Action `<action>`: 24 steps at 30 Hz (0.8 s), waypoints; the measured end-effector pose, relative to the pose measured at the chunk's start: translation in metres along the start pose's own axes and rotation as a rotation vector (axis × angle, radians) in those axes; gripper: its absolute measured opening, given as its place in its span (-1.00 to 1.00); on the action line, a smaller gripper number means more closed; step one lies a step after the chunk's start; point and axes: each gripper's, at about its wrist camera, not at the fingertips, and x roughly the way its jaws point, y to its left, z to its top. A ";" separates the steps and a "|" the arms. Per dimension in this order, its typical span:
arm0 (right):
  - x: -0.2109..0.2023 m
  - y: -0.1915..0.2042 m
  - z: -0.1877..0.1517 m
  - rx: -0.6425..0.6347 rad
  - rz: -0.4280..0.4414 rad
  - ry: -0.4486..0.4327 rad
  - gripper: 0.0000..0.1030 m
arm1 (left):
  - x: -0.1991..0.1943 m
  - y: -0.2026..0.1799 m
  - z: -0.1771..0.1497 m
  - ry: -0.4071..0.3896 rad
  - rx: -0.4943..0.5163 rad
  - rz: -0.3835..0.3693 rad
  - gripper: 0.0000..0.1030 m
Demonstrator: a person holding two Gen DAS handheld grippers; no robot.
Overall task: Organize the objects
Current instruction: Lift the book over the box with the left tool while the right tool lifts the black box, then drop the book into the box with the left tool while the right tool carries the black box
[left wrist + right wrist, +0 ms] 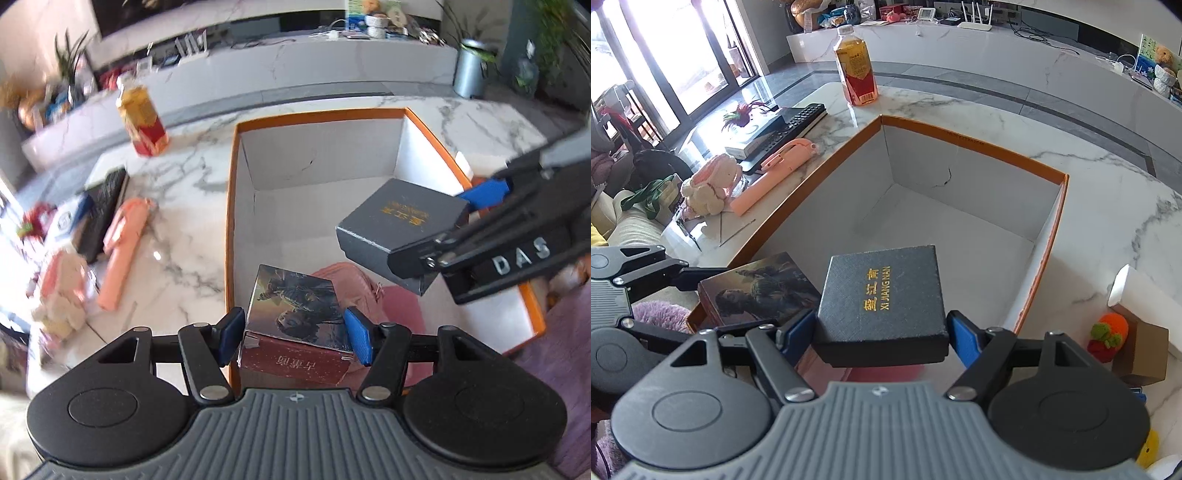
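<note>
A dark grey box [882, 306] is pinched between the right gripper's [882, 338] fingers, above the orange-rimmed carton [975, 146]. Left of it, the left gripper's [293, 338] fingers clamp a picture-covered box [295, 314] over the carton's near corner on the counter [1089, 155].

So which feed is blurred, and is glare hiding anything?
Left wrist view: motion blur smears the bottle and the clutter at the left edge; the picture box stays sharp. Right wrist view: crisp, windows blown out, gold print on the dark box legible.
</note>
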 end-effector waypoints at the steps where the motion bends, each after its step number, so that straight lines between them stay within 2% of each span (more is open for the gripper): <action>1: 0.001 0.000 0.000 -0.001 -0.002 0.001 0.51 | -0.001 -0.006 -0.001 -0.004 0.054 0.021 0.34; 6: 0.005 0.001 -0.003 -0.037 0.005 0.020 0.51 | 0.005 -0.030 -0.008 0.010 0.377 0.152 0.34; 13: 0.010 0.004 -0.003 -0.038 0.044 0.035 0.51 | 0.011 -0.043 -0.008 0.055 0.675 0.198 0.34; 19: 0.019 0.009 -0.002 -0.043 0.138 0.058 0.51 | 0.025 -0.035 0.001 0.133 0.742 0.132 0.35; 24: 0.035 0.013 0.004 -0.028 0.195 0.094 0.51 | 0.030 -0.029 -0.001 0.122 0.755 0.105 0.36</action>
